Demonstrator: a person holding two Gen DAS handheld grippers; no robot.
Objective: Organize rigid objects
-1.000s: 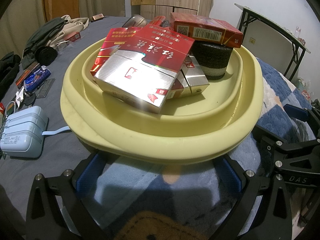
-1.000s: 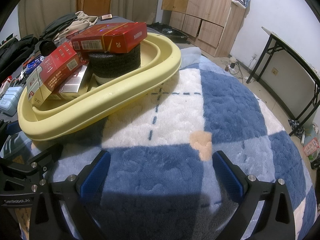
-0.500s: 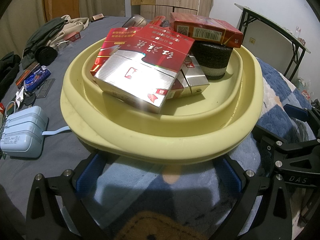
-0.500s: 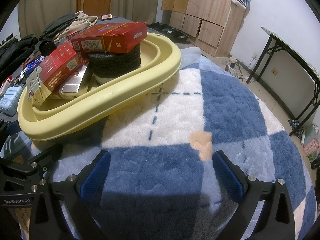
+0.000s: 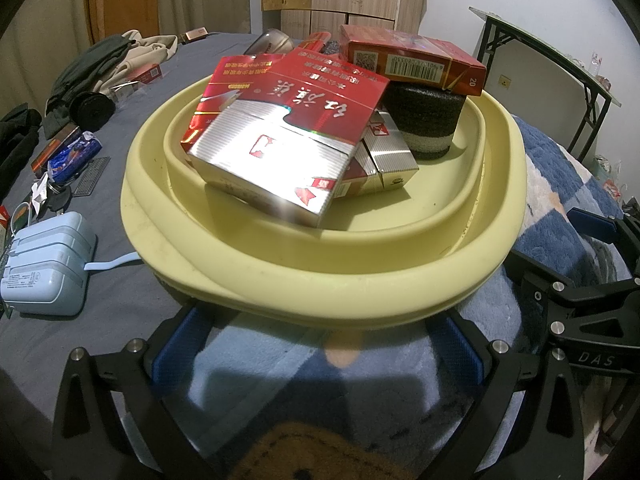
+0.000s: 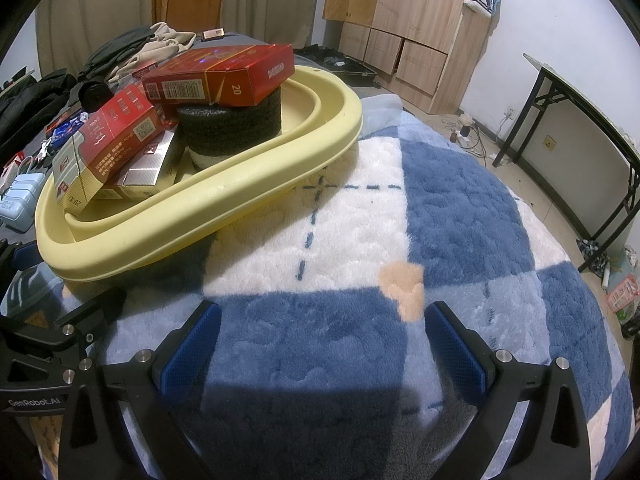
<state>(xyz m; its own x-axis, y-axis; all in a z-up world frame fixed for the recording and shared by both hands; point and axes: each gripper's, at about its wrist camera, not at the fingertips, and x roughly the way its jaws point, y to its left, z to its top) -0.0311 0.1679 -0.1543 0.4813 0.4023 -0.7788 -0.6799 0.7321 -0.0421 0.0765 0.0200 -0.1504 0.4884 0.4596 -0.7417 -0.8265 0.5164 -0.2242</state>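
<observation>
Left tool: our left tool [image 5: 316,356] hangs with its blue-padded fingers spread wide and nothing between them, just short of the near rim of the pale yellow plastic basin [image 5: 320,296].
Right tool: our right tool [image 6: 320,344] is spread just as wide and empty, over the blue-and-white checked plush blanket [image 6: 460,208], well to the side of the basin.
Change: we see none. Against the views of half a second and a second ago, both tools and every box sit exactly where they were, so we read this as a pause, not a move.
Basin load: the big red-and-silver carton [image 5: 288,132] lies tilted across the front, propped on smaller silver packs [image 5: 392,152] beneath it.
Top of the pile: a flat red box with a barcode [image 5: 416,62] rests on the black foam cylinder [image 5: 424,120] at the back of the basin.
Where the basin sits: on the bed, partly on the plush blanket and partly on the grey sheet [image 5: 132,92].
Still outside: a light blue case [image 5: 44,268] with its strap lies just beside the basin on the left, and more small packs and clutter sit farther off on the sheet.
Task reading: with the rigid boxes already gathered, we judge the sorting largely done or between items.
Risk: the stack looks loose, and a nudge to the rim could slide the tilted carton.
</observation>
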